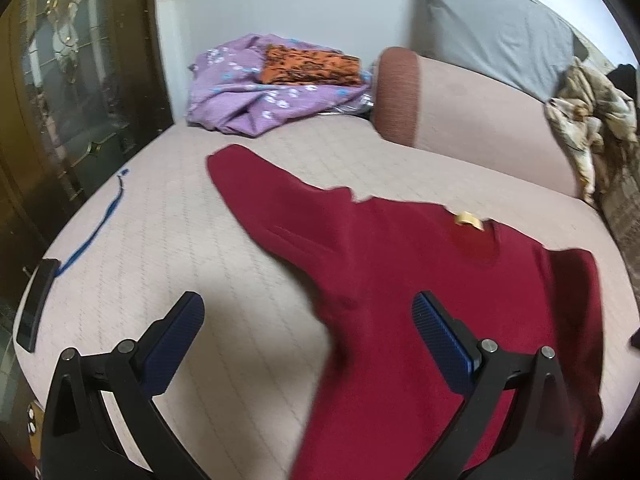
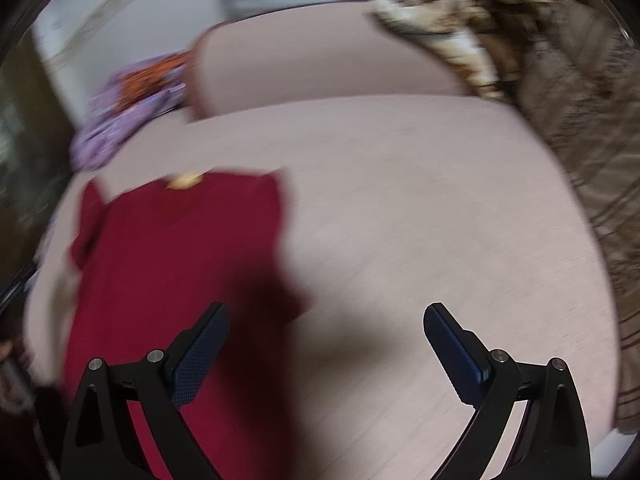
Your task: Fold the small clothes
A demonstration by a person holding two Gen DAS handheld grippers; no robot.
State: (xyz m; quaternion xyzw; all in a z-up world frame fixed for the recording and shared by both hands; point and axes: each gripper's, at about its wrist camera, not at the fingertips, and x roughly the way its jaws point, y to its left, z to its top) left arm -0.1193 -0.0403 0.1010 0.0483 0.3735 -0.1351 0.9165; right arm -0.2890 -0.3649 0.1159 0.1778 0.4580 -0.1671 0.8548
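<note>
A small dark red sweater (image 1: 400, 280) lies flat on the pink bed cover, its left sleeve (image 1: 256, 188) stretched out toward the far left and a yellow tag (image 1: 470, 219) at the neck. My left gripper (image 1: 308, 320) is open and empty above the sweater's left side. In the blurred right wrist view the sweater (image 2: 172, 260) lies at the left, its right sleeve folded over the body. My right gripper (image 2: 326, 328) is open and empty, over the sweater's right edge and the bare cover.
A purple flowered cloth (image 1: 264, 96) with an orange patterned one (image 1: 308, 65) lies at the back. A pink bolster (image 1: 460, 108), a grey pillow (image 1: 496, 24) and a brown blanket (image 2: 580, 128) lie behind. A blue cord (image 1: 100, 224) and black phone (image 1: 38, 304) lie at left.
</note>
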